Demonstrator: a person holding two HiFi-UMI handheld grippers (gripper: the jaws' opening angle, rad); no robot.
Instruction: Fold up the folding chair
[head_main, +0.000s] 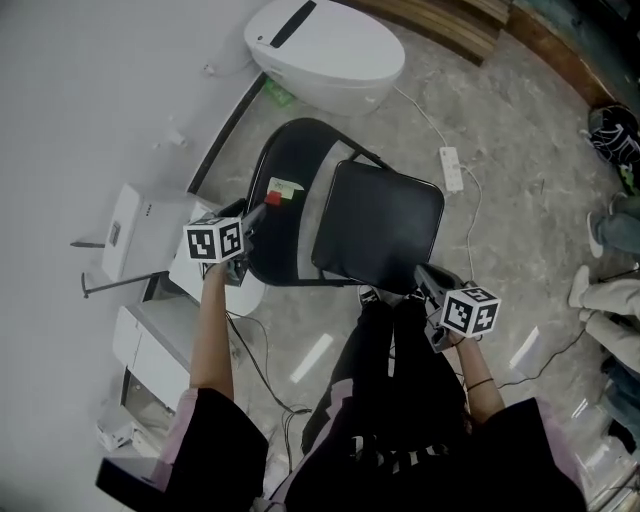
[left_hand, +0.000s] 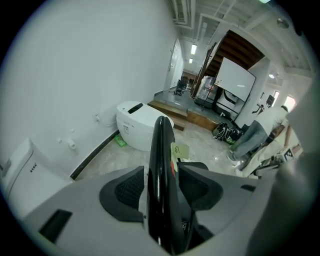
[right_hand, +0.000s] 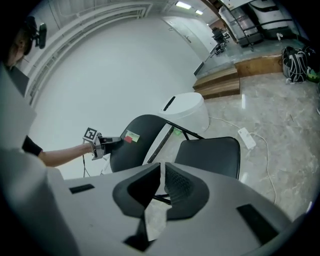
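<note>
The black folding chair stands unfolded on the marble floor, its backrest (head_main: 290, 200) to the left and its seat (head_main: 380, 225) to the right. A red and green sticker (head_main: 284, 191) marks the backrest. My left gripper (head_main: 255, 213) is at the backrest's top edge. In the left gripper view its jaws (left_hand: 161, 175) are open and straddle that edge (left_hand: 162, 145), with a gap at the left pad. My right gripper (head_main: 425, 275) hovers by the seat's near edge. In the right gripper view its jaws (right_hand: 163, 182) are shut on nothing, with the seat (right_hand: 210, 155) just beyond.
A white toilet (head_main: 325, 50) stands against the wall behind the chair. A power strip (head_main: 452, 168) and its cable lie on the floor to the right. White units (head_main: 130, 235) stand at the left. Another person's shoes (head_main: 600, 290) are at the far right, and a wooden step (head_main: 450, 25) at the top.
</note>
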